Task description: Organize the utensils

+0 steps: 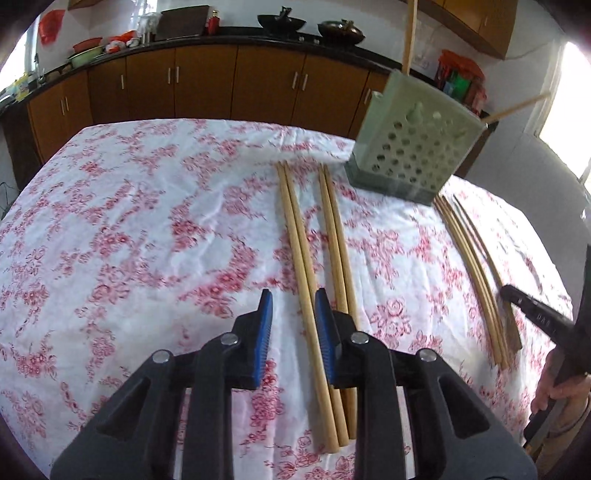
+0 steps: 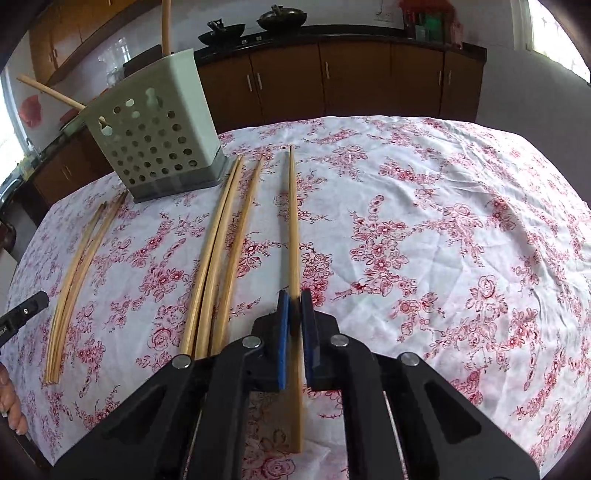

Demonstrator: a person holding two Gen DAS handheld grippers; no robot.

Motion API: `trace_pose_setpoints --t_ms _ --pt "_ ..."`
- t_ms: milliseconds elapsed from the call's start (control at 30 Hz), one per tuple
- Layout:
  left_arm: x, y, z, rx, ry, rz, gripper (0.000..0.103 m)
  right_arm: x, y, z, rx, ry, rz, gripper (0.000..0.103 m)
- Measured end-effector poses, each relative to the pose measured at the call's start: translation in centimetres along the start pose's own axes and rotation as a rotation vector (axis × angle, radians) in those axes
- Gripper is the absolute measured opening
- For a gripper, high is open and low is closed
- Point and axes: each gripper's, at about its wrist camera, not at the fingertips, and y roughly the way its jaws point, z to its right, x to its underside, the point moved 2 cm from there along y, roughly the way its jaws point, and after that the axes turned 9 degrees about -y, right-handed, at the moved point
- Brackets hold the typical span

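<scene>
My left gripper is low over the floral tablecloth. Its blue pads straddle a pair of wooden chopsticks without pressing on them, so it is open. A second pair lies just to the right. My right gripper is shut on a single chopstick that points away over the cloth. Three more chopsticks lie to its left. A perforated pale green utensil holder stands at the table's far side with two chopsticks sticking out.
Further chopsticks lie by the right gripper's black finger. A hand shows at the frame edge. Brown cabinets and a dark counter with woks stand beyond the table. Bare cloth spreads to the right.
</scene>
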Motion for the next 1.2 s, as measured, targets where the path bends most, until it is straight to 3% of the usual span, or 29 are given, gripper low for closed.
trace_pose_setpoints --t_ms 500,567,667,900,1200 --pt "1.0 0.8 0.9 -0.104 0.096 -0.007 0.02 0.3 -0.5 -0.2 0.019 -0.035 -0.002 0.008" --pt "0.9 0.8 0.9 -0.101 0.09 -0.006 0.02 0.4 -0.6 -0.4 0.003 -0.036 -0.003 0.009" --pt "0.2 1.3 0.6 -0.116 0.081 -0.002 0.009 0.5 -0.6 -0.6 0.01 -0.059 0.006 0.009" --pt "-2.7 2.5 -1.9 -0.152 0.015 0.012 0.009 -0.1 -0.2 1.6 0.061 -0.002 0.014 0.008" --pt "-3.3 2.4 -3.2 -0.103 -0.037 0.023 0.01 -0.2 0.0 1.6 0.067 0.005 0.01 0.008"
